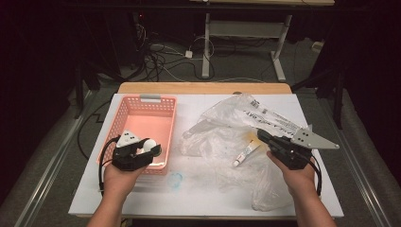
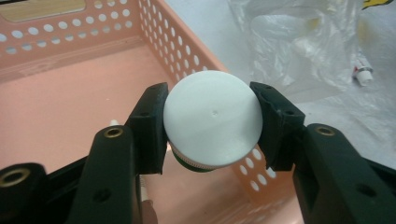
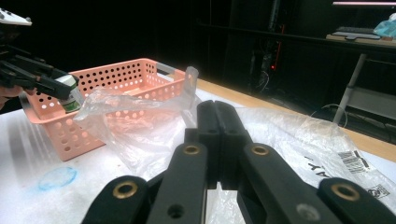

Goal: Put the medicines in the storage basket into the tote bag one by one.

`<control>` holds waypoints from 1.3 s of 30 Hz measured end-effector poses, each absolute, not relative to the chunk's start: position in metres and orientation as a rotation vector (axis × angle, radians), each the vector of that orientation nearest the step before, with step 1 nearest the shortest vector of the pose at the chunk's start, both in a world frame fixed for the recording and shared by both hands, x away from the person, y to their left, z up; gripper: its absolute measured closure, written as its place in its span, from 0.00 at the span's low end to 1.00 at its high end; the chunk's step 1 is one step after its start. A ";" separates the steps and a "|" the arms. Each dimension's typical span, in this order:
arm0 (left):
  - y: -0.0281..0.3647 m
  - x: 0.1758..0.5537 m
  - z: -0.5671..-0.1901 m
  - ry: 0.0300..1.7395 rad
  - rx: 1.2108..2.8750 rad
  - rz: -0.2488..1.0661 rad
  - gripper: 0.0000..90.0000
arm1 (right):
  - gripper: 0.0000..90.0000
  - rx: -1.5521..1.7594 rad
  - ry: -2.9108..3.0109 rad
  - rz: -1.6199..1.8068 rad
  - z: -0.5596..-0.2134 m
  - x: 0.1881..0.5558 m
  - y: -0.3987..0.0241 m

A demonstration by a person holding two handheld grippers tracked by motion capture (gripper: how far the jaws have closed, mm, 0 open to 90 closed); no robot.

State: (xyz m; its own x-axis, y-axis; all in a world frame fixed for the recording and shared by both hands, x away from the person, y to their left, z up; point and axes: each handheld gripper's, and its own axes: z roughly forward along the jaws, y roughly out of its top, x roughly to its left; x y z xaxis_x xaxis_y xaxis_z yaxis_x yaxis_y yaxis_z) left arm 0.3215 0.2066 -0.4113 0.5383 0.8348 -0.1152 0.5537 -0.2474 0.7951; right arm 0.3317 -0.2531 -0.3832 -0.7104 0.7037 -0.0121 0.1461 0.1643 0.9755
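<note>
Two hand-held grippers: the left hand-held gripper (image 2: 212,135) and the right hand-held gripper (image 3: 217,140). One pink basket (image 1: 142,109) on the bench (image 1: 198,198). One white-capped bottle (image 2: 212,123). One clear plastic bag (image 1: 222,137). One small white tube (image 1: 246,153). One blue smudge (image 1: 175,180) near the bench's front edge

White cap (image 2: 212,123) hides its container's body — print on bag (image 1: 272,120) unreadable.

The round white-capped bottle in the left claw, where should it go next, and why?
Probably a little lower into the pink perforated plastic basket, then let go. The left claw grips the round white-capped bottle over the basket's near corner, above its floor, so lowering first should keep it from dropping hard.
</note>
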 end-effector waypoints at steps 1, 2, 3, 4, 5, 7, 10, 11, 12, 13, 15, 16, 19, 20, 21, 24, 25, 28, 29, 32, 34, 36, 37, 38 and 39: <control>0.206 0.320 -0.410 1.124 1.937 0.424 0.54 | 1.00 0.804 1.979 1.574 -0.383 0.332 -0.253; 0.205 0.318 -0.409 1.117 1.937 0.430 0.54 | 1.00 0.803 1.979 1.575 -0.383 0.331 -0.253; 0.204 0.317 -0.408 1.112 1.933 0.433 0.54 | 1.00 0.801 1.976 1.575 -0.383 0.331 -0.254; 0.203 0.315 -0.406 1.103 1.932 0.438 0.54 | 1.00 0.806 1.976 1.575 -0.382 0.331 -0.254; 0.202 0.314 -0.404 1.095 1.925 0.442 0.54 | 1.00 0.809 1.977 1.575 -0.382 0.331 -0.254; 0.198 0.310 -0.399 1.074 1.922 0.453 0.54 | 1.00 0.814 1.975 1.577 -0.382 0.331 -0.255; 0.193 0.306 -0.394 1.042 1.916 0.452 0.54 | 1.00 0.814 1.974 1.577 -0.382 0.330 -0.254; 0.191 0.305 -0.392 1.030 1.913 0.448 0.54 | 1.00 0.809 1.977 1.574 -0.382 0.331 -0.255; 0.189 0.304 -0.391 1.024 1.910 0.445 0.54 | 1.00 0.806 1.975 1.574 -0.382 0.331 -0.255; 0.188 0.302 -0.390 1.016 1.910 0.444 0.54 | 1.00 0.806 1.976 1.574 -0.382 0.331 -0.254; 0.184 0.300 -0.388 0.997 1.916 0.440 0.54 | 1.00 0.806 1.975 1.574 -0.383 0.331 -0.254; 0.182 0.299 -0.387 0.990 1.916 0.436 0.54 | 1.00 0.804 1.977 1.572 -0.383 0.331 -0.254; 0.176 0.295 -0.386 0.969 1.923 0.425 0.54 | 1.00 0.804 1.977 1.573 -0.382 0.331 -0.254; 0.173 0.295 -0.386 0.953 1.924 0.414 0.54 | 1.00 0.804 1.977 1.573 -0.383 0.331 -0.254; 0.171 0.294 -0.385 0.943 1.931 0.413 0.54 | 1.00 0.803 1.977 1.573 -0.383 0.331 -0.254; 0.163 0.290 -0.385 0.918 1.938 0.402 0.54 | 1.00 0.801 1.976 1.575 -0.383 0.331 -0.254; 0.161 0.290 -0.385 0.915 1.939 0.400 0.54 | 1.00 0.801 1.976 1.575 -0.383 0.331 -0.254; 0.155 0.288 -0.386 0.896 1.952 0.390 0.54 | 1.00 0.802 1.978 1.575 -0.383 0.331 -0.254; 0.152 0.288 -0.387 0.891 1.954 0.384 0.54 | 1.00 0.803 1.979 1.576 -0.383 0.331 -0.253; 0.146 0.287 -0.390 0.875 1.966 0.376 0.54 | 1.00 0.805 1.983 1.577 -0.384 0.331 -0.253; 0.142 0.287 -0.392 0.866 1.979 0.367 0.54 | 1.00 0.801 1.986 1.575 -0.384 0.331 -0.253; 0.138 0.287 -0.394 0.859 1.990 0.357 0.54 | 1.00 0.798 1.984 1.573 -0.384 0.331 -0.253; 0.135 0.287 -0.396 0.856 1.995 0.353 0.54 | 1.00 0.798 1.983 1.575 -0.384 0.331 -0.252; 0.133 0.287 -0.397 0.853 1.999 0.349 0.54 | 1.00 0.799 1.983 1.574 -0.384 0.331 -0.252; 0.131 0.288 -0.398 0.850 2.006 0.346 0.54 | 1.00 0.799 1.984 1.575 -0.383 0.331 -0.252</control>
State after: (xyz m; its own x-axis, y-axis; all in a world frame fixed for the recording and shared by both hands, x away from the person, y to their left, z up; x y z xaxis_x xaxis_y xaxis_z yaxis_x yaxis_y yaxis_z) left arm 0.2877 0.1311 -0.3982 0.7241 0.6847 -0.0827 0.4318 -0.3565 0.8285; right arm 0.3309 -0.2524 -0.3835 -0.7137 0.7004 -0.0128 0.1464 0.1670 0.9750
